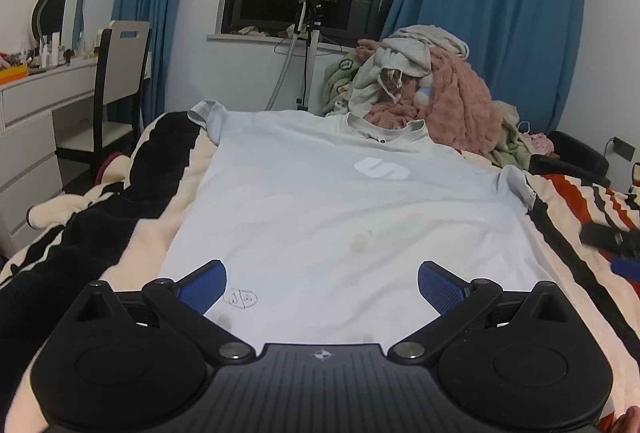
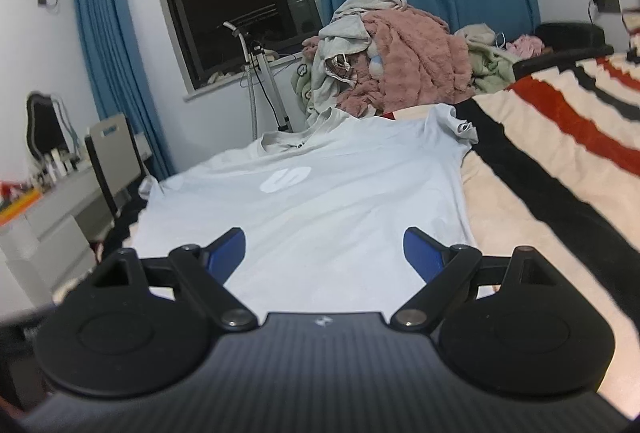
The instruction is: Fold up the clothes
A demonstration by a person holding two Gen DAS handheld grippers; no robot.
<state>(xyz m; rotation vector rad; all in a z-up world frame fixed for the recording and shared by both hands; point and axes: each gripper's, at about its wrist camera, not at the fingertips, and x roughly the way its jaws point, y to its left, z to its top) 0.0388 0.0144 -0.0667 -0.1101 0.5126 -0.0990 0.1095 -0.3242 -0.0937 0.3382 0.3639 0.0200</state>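
A pale blue T-shirt [image 1: 320,201] with a white S logo lies spread flat on the bed, collar away from me, both short sleeves out to the sides. My left gripper [image 1: 322,287] hovers over the shirt's lower hem, open, with nothing between its blue pads. In the right wrist view the same T-shirt [image 2: 320,201] lies ahead, and my right gripper [image 2: 324,253] is open above its lower right part, empty. A dark blurred piece of the right gripper [image 1: 612,241] shows at the right edge of the left wrist view.
A striped fleece blanket [image 2: 560,137] covers the bed. A heap of pink, grey and green clothes [image 1: 424,81] sits beyond the collar. A garment steamer stand [image 1: 308,45] is by the window. A white dresser [image 1: 36,101] and chair [image 1: 116,81] stand at left.
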